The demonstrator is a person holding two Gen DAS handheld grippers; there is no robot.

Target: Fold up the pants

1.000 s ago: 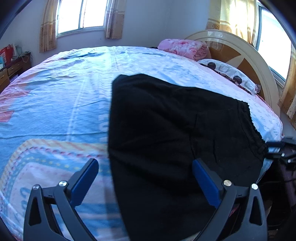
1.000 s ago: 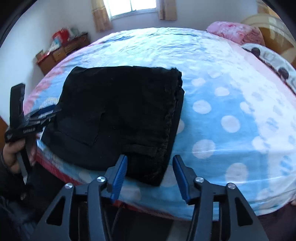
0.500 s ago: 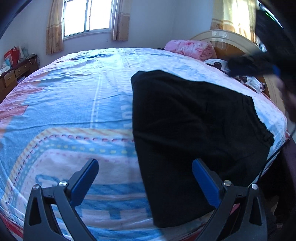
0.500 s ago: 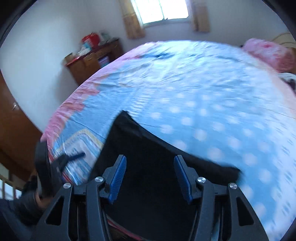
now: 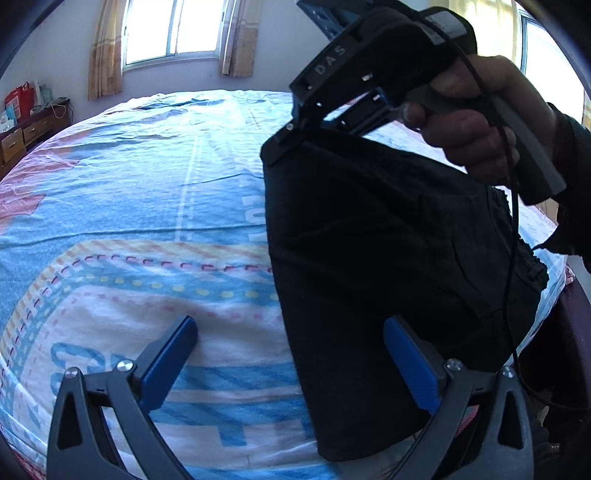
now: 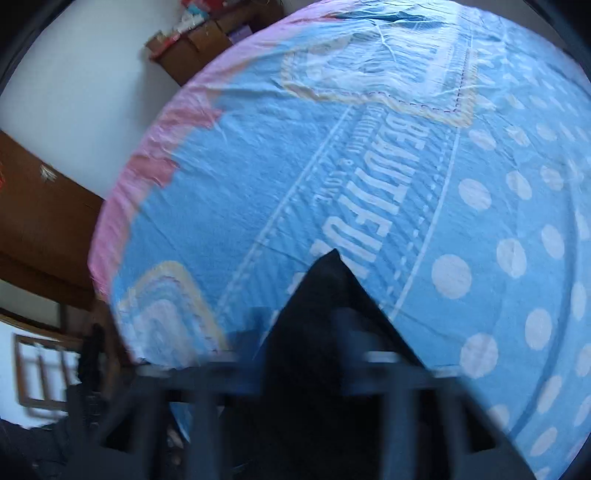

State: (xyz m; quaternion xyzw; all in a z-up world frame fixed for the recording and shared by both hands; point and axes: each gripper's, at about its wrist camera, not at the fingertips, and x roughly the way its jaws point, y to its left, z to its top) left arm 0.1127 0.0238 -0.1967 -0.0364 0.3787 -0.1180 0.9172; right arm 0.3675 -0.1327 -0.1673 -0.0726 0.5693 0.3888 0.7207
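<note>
The black pants point(image 5: 388, 251) lie folded on the blue patterned bed sheet point(image 5: 147, 192), near the bed's right front edge. My left gripper point(image 5: 291, 354) is open and empty, low over the sheet, with its right finger over the pants' front part. My right gripper body point(image 5: 369, 62) is held over the pants' far left corner, seen in the left wrist view. In the blurred right wrist view that corner point(image 6: 328, 295) comes to a point between the fingers. Whether the jaws pinch it is not visible.
A wooden dresser point(image 5: 22, 133) stands at the far left wall. Windows with curtains point(image 5: 170, 33) are behind the bed. The sheet point(image 6: 406, 166) stretches ahead of the right gripper. A brown wooden wardrobe point(image 6: 40, 221) is at its left.
The right gripper swung from the pants' near right edge across to their far left corner and dropped low onto it. The left gripper shifted slightly left and stayed open.
</note>
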